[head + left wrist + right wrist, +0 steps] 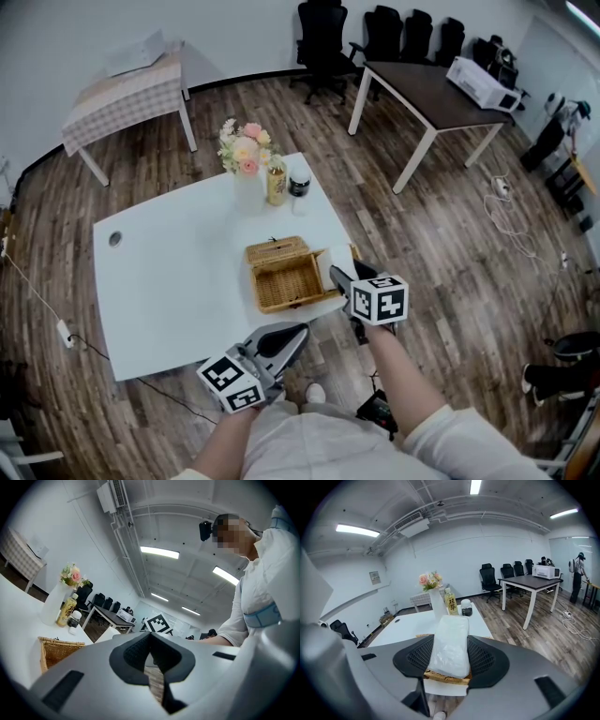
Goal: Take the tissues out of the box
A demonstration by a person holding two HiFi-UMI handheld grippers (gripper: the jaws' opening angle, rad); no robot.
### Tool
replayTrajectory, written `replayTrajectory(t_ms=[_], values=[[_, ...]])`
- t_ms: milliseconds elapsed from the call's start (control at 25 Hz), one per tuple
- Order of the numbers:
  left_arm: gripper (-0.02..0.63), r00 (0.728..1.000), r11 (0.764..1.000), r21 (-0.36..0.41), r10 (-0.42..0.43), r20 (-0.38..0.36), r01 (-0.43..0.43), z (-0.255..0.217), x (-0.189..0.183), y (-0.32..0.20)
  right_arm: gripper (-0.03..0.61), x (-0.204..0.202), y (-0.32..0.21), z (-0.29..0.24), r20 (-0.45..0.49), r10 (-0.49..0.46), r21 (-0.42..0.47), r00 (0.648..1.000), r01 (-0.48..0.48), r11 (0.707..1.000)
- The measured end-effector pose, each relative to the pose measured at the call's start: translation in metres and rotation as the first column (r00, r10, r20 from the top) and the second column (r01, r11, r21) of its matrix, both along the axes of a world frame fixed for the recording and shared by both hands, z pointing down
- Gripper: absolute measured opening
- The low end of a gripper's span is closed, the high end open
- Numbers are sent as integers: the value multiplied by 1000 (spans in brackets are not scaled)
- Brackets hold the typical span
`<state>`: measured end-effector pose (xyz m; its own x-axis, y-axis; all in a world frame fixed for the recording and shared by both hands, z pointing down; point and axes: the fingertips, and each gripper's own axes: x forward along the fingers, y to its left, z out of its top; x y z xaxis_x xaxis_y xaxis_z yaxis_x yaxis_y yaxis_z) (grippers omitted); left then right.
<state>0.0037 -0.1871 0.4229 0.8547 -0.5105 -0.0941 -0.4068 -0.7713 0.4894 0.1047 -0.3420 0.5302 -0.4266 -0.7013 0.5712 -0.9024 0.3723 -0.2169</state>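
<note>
- Tissue pack: soft, white, crinkly plastic wrap, clamped between the right gripper's mesh-textured pads, just over the woven wicker basket's 3 o'clock rim.
- The head view shows only a white sliver of it.
- Left gripper: fingers together, empty, at the basket's 6 o'clock.
- Bottle at 12 o'clock.

Left gripper, jaws pressed together — wicker basket at left, bottle, flowers beyond
</note>
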Motion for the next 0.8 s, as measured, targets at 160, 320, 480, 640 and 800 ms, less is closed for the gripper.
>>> replayTrajectory(t_ms=[160, 320, 480, 640, 800], values=[[2, 1000, 1000, 3, 4, 5, -4, -1, 1, 3, 235, -4, 5, -16, 82, 1, 28, 997, -3, 1000], [2, 1000, 1000, 7, 5, 8, -5, -3, 3, 5, 235, -11, 8, -36, 186, -13, 65, 983, 1, 998], [2, 1000, 1000, 12, 6, 11, -6, -6, 4, 7, 235, -16, 12, -50, 218, -26, 85, 976, 8, 996], [2, 1000, 1000, 16, 6, 18, -7, -5, 5, 9, 235, -21, 17, -61, 252, -40, 101, 967, 15, 995], [2, 1000, 1000, 18, 0, 21, 0, -6, 5, 11, 235, -27, 27, -72, 317, -55, 104, 947, 23, 994]])
